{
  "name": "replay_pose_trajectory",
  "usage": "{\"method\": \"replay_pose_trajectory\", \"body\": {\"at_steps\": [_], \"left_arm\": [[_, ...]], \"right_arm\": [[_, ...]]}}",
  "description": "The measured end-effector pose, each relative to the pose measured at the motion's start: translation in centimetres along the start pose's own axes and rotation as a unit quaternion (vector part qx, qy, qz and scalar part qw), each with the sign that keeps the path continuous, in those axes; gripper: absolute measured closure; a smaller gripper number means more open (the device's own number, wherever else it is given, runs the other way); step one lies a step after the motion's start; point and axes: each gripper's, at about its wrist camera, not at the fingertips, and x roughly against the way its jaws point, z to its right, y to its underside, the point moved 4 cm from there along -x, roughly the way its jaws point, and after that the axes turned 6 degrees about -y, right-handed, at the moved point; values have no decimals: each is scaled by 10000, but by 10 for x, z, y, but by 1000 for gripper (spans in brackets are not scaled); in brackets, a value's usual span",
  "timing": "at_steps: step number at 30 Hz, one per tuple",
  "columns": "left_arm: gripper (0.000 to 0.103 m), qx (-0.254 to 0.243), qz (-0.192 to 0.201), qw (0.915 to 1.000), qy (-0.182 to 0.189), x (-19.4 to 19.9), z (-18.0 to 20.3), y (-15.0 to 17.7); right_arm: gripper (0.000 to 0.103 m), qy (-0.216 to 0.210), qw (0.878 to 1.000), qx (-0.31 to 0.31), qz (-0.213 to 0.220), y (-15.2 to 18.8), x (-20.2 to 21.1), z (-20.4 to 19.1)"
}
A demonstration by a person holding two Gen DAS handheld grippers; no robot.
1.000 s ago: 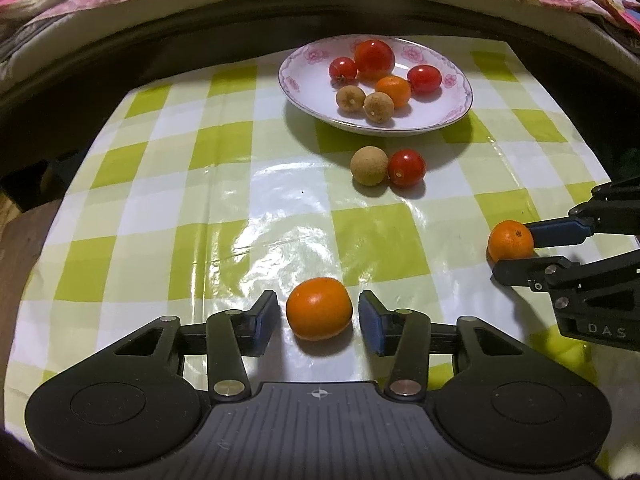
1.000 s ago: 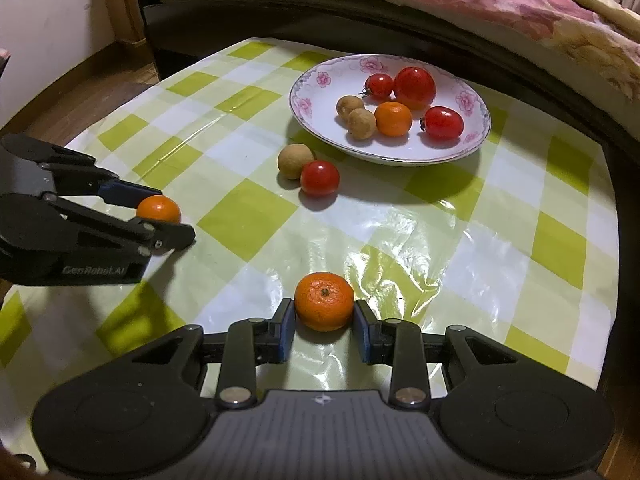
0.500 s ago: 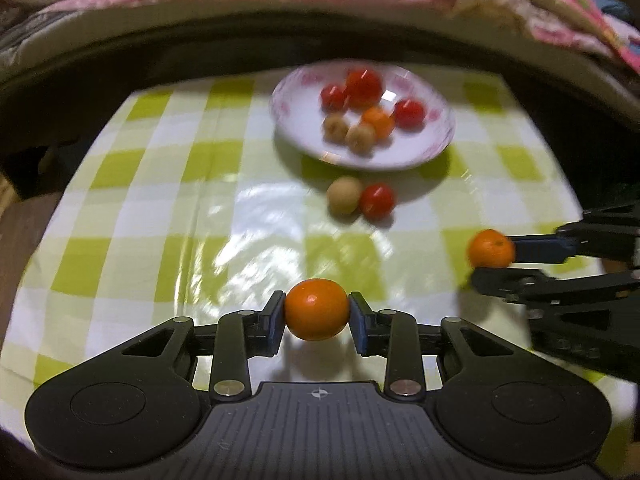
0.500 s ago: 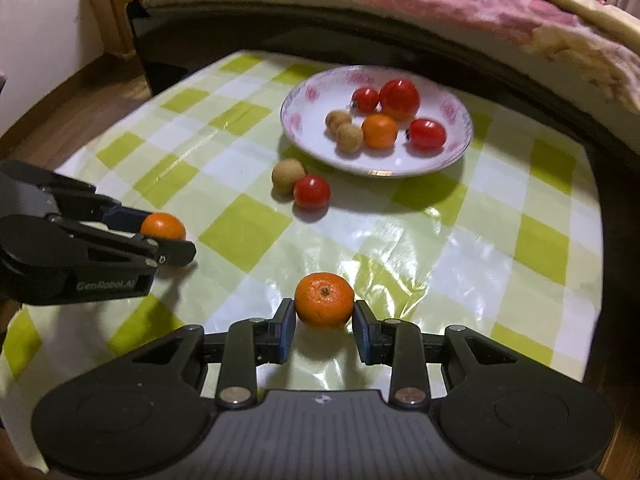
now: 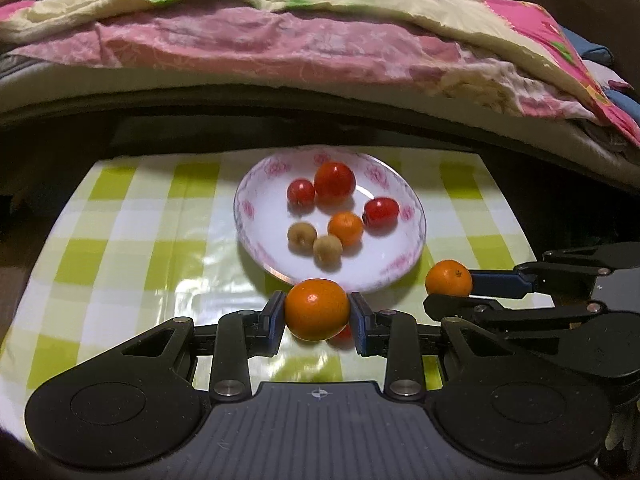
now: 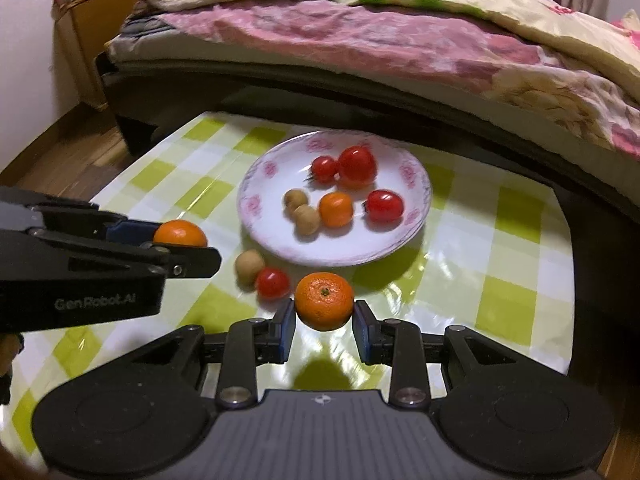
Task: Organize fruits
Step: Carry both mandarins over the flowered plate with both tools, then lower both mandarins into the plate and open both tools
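My left gripper (image 5: 318, 312) is shut on an orange tangerine (image 5: 317, 309) and holds it in the air near the front rim of the white flowered plate (image 5: 256, 184). My right gripper (image 6: 324, 312) is shut on another tangerine (image 6: 325, 301), also lifted, just in front of the plate (image 6: 416, 184). The plate holds three red tomatoes, a small tangerine and two brown longans. A longan (image 6: 249, 267) and a red tomato (image 6: 273, 282) lie on the checked tablecloth beside the plate. Each gripper shows in the other's view, the right (image 5: 448, 286) and the left (image 6: 180, 242).
The table has a green and white checked cloth (image 6: 512, 216). A bed with pink and yellow quilts (image 5: 320, 40) runs close behind the table's far edge. A wooden cabinet (image 6: 88, 40) stands at the far left, with wooden floor beside the table.
The left gripper closed on its tangerine. Both grippers lifted their tangerines off the cloth and moved forward toward the plate.
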Motion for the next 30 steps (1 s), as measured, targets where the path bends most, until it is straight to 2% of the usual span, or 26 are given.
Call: {"method": "replay_pose_trajectory", "body": {"at_steps": [12,20,30], "left_arm": [[62,91,-67,9999,-120,-37,-5,-26],[63,154,-252,9995,-105,-56,-7,-28],[61,204,-217,9995,-95,-55,-9,-32]], "right_arm": [[69,95,9999,80,60,-42,-34,20],[69,171,9998,79,-41,-47,-57,30],[69,130,9999,-69,-36,-50,-62,36]]}}
